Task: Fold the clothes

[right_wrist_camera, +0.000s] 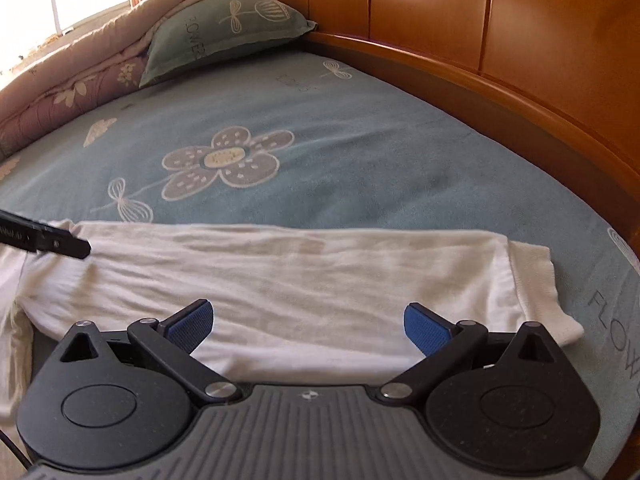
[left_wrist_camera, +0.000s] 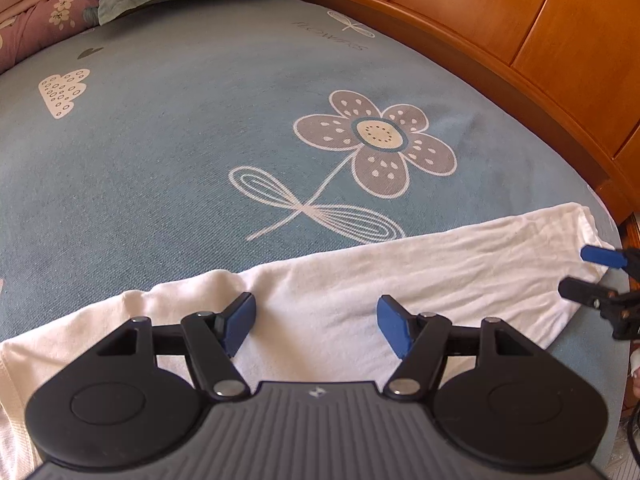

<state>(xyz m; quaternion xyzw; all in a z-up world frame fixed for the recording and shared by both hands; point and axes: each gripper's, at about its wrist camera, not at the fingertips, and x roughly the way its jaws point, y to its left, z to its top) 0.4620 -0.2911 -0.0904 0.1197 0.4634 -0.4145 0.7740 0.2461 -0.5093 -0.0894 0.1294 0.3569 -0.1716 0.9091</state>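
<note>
Over the white garment (right_wrist_camera: 280, 280), both grippers (left_wrist_camera: 316, 322) (right_wrist_camera: 308, 328) hover with fingers wide, empty; a one-layer pinch would undo its fold.

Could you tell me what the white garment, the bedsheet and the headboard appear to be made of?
The white garment looks like soft cotton knit: matte, limp, finely creased, with a ribbed-looking edge at one end. The bedsheet seems a woven cotton-type cloth, matte, with a visible thread grain and a flower pattern, printed or woven in. The headboard appears to be varnished wood or veneer: orange-brown panels with glossy highlights.
</note>
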